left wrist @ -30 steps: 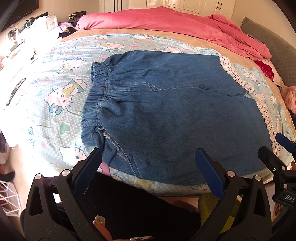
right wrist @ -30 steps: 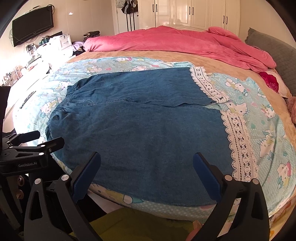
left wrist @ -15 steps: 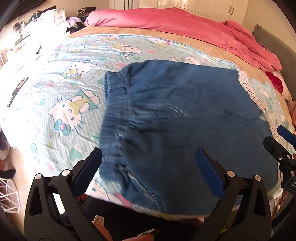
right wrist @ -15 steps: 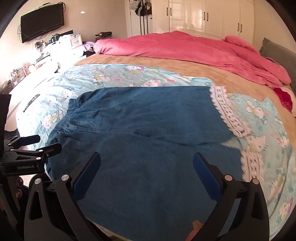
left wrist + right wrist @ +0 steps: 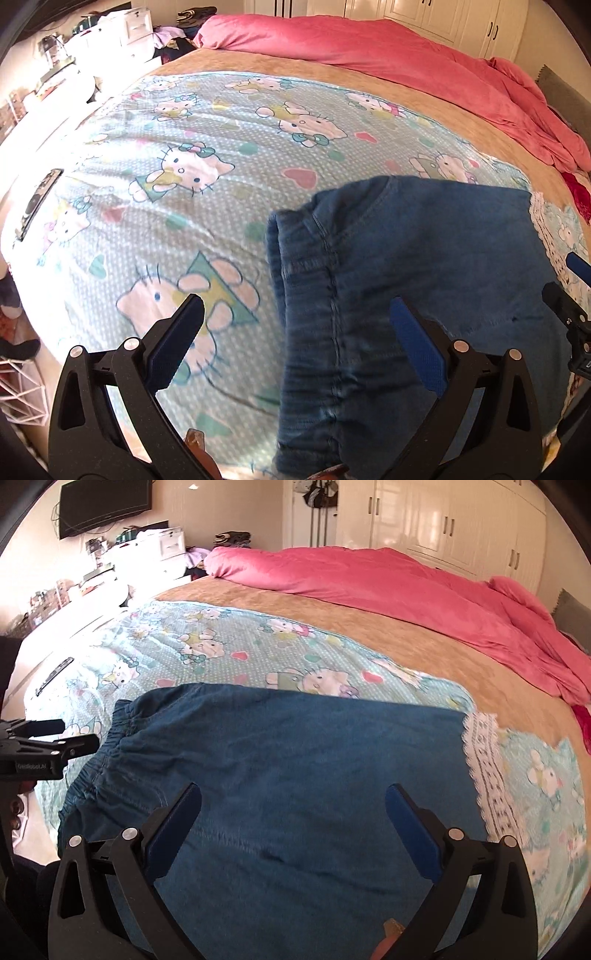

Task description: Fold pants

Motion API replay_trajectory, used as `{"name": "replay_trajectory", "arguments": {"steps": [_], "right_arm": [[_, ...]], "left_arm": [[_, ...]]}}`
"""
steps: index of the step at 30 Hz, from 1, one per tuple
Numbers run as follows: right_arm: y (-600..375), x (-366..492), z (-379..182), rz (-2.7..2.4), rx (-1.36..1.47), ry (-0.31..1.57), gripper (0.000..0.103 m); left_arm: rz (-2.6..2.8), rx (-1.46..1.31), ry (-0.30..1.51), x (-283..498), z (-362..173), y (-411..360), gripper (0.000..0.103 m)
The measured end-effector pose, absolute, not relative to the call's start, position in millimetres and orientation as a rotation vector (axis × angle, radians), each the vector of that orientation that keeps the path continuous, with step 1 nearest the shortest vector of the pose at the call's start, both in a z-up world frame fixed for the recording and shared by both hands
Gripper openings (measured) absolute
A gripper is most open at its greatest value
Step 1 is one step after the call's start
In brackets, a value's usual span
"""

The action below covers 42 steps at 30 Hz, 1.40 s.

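Observation:
Blue denim pants (image 5: pixel 295 760) lie flat on the cartoon-cat bedsheet (image 5: pixel 207 650), elastic waistband (image 5: pixel 99 760) to the left. In the left wrist view the pants (image 5: pixel 436 266) fill the lower right, waistband (image 5: pixel 306 302) running down the middle. My left gripper (image 5: pixel 295 339) is open and empty, hovering over the waistband edge. My right gripper (image 5: pixel 293 823) is open and empty above the middle of the pants. The left gripper also shows at the left edge of the right wrist view (image 5: pixel 48 738).
A pink duvet (image 5: pixel 388 587) is bunched along the far side of the bed. A white lace strip (image 5: pixel 487 775) lies right of the pants. A dark remote (image 5: pixel 37 203) lies at the bed's left edge. Cluttered white furniture (image 5: pixel 147 550) stands at left, wardrobes (image 5: pixel 443 520) behind.
Both grippers have moved forward over the bed, left gripper also swinging left toward the waistband. The pants now lie nearer and lower in both views. Both grippers stay open.

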State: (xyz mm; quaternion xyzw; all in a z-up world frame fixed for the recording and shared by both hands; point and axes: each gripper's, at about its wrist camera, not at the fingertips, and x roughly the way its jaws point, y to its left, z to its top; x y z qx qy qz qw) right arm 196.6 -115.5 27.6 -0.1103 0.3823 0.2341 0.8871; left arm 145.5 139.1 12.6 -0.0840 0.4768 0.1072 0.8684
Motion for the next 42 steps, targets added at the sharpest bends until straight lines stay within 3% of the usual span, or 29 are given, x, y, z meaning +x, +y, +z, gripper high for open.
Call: {"name": "replay_trajectory", "arguments": {"steps": [15,18,19,20,22,34,35,36,37,39,42], "right_arm": [[-49.4,284.0,-2.5,0.561,-0.438,0.866,0.099],[-40.4,293.8,-9.1,0.573,-0.484,0.868,0.099],[-37.2,297.0,-10.9,0.581,-0.5,0.868,0.099],[-34.7,299.8,-12.1,0.586,-0.51,0.867,0.099],[-29.5,305.9,-14.8,0.597,-0.535,0.87,0.099],[-2.7,312.5,-14.2,0.763,-0.657,0.804,0.097],[-2.2,311.6,-14.5,0.775,-0.658,0.802,0.078],[-2.3,309.4,-15.4,0.807,-0.647,0.816,0.038],[-3.9,306.1,-15.6,0.828,-0.627,0.834,0.021],[-11.0,295.5,-12.0,0.842,-0.589,0.824,0.008],[-33.6,270.8,-0.9,0.867,-0.507,0.803,0.004]], "left_arm": [[0.201,-0.129,1.05,220.4,-23.3,168.7,0.094],[0.164,-0.095,1.047,227.9,-28.2,160.7,0.065],[0.138,-0.091,1.047,230.2,-30.3,157.5,0.049],[0.122,-0.091,1.043,230.5,-31.2,155.6,0.038],[0.133,-0.063,1.023,228.1,-29.3,151.7,0.03],[0.069,0.028,0.839,176.2,22.0,126.5,0.025],[0.063,0.027,0.835,173.1,22.9,125.9,0.025],[0.058,0.025,0.83,170.0,24.2,124.9,0.025],[0.053,0.026,0.829,167.7,24.1,124.2,0.025],[0.056,0.036,0.835,163.8,21.9,122.7,0.025],[0.054,0.032,0.847,157.2,17.9,125.1,0.025]]}}
